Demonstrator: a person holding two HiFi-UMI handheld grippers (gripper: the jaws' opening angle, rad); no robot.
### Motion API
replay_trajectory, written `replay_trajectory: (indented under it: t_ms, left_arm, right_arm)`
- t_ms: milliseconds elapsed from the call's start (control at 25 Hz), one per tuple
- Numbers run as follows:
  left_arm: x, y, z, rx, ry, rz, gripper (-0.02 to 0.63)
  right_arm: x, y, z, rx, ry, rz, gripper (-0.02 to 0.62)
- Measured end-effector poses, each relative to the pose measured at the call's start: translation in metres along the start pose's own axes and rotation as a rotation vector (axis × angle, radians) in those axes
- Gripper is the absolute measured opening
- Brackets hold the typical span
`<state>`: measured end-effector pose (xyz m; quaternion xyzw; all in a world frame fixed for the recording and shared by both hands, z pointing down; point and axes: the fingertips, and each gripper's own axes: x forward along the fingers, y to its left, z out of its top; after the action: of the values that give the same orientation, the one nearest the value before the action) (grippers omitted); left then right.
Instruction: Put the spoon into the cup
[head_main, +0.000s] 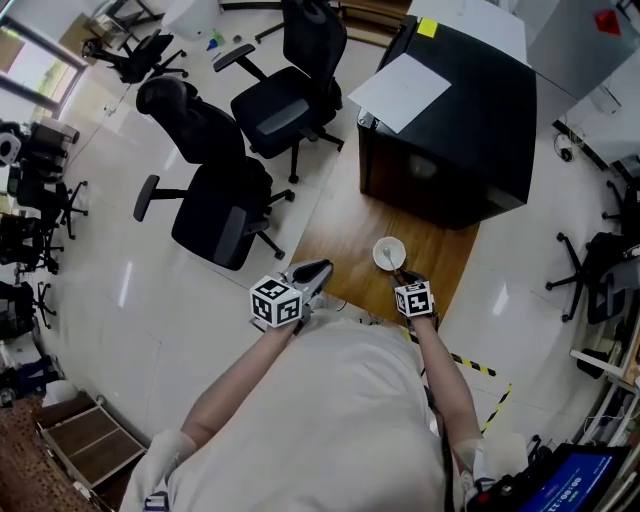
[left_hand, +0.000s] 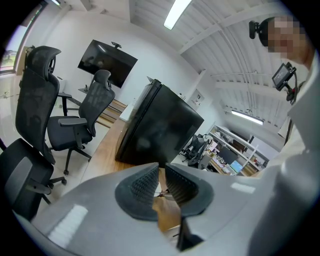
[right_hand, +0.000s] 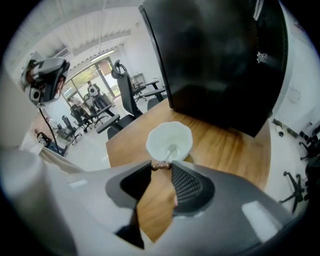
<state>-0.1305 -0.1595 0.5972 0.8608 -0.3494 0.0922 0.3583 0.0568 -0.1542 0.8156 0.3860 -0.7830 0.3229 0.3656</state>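
Left gripper (head_main: 316, 271): I find its jaws barely parted, a narrow slit with nothing between them. It hangs over the near edge of the wooden table (head_main: 340, 225), apart from the cup.

Cup (right_hand: 154, 138): white with a scalloped rim, upright on the table, in front of the black cabinet (head_main: 450, 130).

Spoon (right_hand: 172, 148): its pale bowl rests down inside the cup. The thin handle leans out over the near rim and ends in a brown beaded tip.

Right gripper (head_main: 399, 274): I read its jaws as partly closed, their tips pinching that beaded tip just beside the cup.
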Motion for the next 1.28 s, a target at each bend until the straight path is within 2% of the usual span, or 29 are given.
replay_trajectory:
  t_ms: [120,240,600,840,960,1120,1280]
  left_arm:
    - [-0.006,0.006,0.005,0.014,-0.001,-0.008,0.017]
    - [-0.008,0.007,0.006,0.02,-0.001,-0.025,0.017]
    - [-0.035,0.03,0.021,0.044,0.014,-0.094,0.017]
    - [-0.051,0.039,0.011,0.061,0.042,-0.166,0.017]
    - [-0.065,0.057,0.007,0.066,0.074,-0.205,0.015]
    - [-0.095,0.09,0.011,0.071,0.091,-0.183,0.0]
    - [-0.091,0.078,-0.014,0.055,0.113,-0.195,0.0]
  right_arm:
    - [0.003,0.003,0.006,0.004,-0.007,-0.013,0.137]
    - [-0.002,0.003,0.004,0.022,-0.021,-0.026,0.184]
    - [-0.029,0.021,0.031,0.089,-0.135,-0.13,0.186]
    - [-0.054,0.037,0.023,0.183,-0.218,-0.201,0.186]
    - [-0.055,0.064,0.036,0.237,-0.293,-0.18,0.186]
    - [-0.039,0.129,0.073,0.257,-0.371,-0.062,0.186]
    - [-0.054,0.153,0.08,0.26,-0.423,-0.015,0.186]
